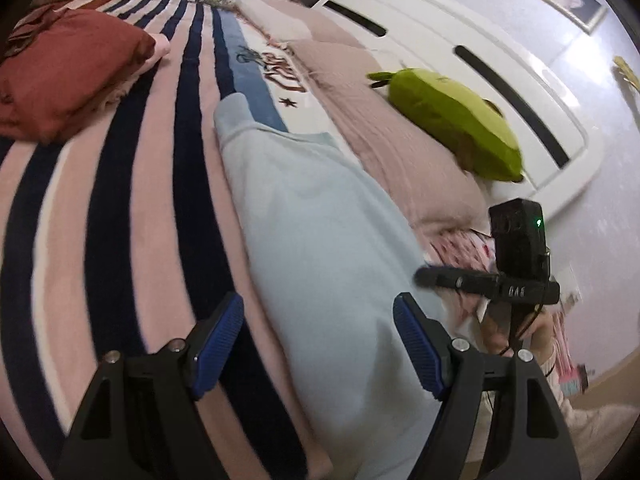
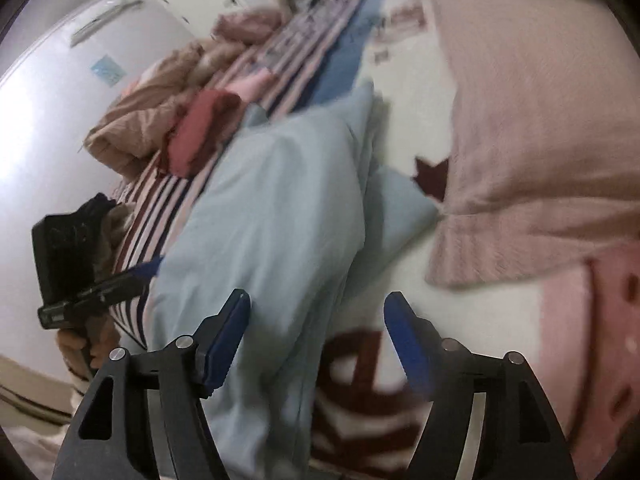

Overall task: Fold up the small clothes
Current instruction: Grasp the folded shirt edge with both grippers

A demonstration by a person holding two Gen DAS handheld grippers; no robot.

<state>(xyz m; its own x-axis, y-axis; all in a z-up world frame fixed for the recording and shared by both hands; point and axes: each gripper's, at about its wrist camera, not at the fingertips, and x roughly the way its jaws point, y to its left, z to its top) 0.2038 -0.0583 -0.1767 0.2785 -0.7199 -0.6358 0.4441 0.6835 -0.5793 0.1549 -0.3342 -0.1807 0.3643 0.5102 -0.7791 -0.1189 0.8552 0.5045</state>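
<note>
In the left wrist view, the left gripper (image 1: pixel 320 344) sits at the bottom of the frame with its blue-padded jaws spread wide and nothing between them. A pale blue garment (image 1: pixel 320 232) lies stretched from the lower centre up toward the middle of the frame, on a blanket (image 1: pixel 132 200) striped pink and dark navy. One narrow end of the garment reaches toward the upper centre. A folded dark red cloth (image 1: pixel 68 76) rests on the blanket at the upper left. A green plush toy (image 1: pixel 448 120) lies on a pink pillow (image 1: pixel 392 136) in the upper right, against a white headboard (image 1: pixel 460 40). At the right edge, the right gripper (image 1: pixel 492 280) shows side-on as a black device with a green light; from here its jaws cannot be read.

In the right wrist view, the right gripper (image 2: pixel 318 344) fills the bottom of the frame, jaws parted and empty. The pale blue garment (image 2: pixel 272 216) lies bunched and creased through the centre, its lower edge running down between the jaws and the left finger. The pink pillow (image 2: pixel 540 128) takes up the right side. The dark red cloth (image 2: pixel 204 128) sits at the upper left of centre, with a tan quilted heap (image 2: pixel 136 120) just beside it. The left gripper (image 2: pixel 96 288) appears at the left edge, blurred.
</note>
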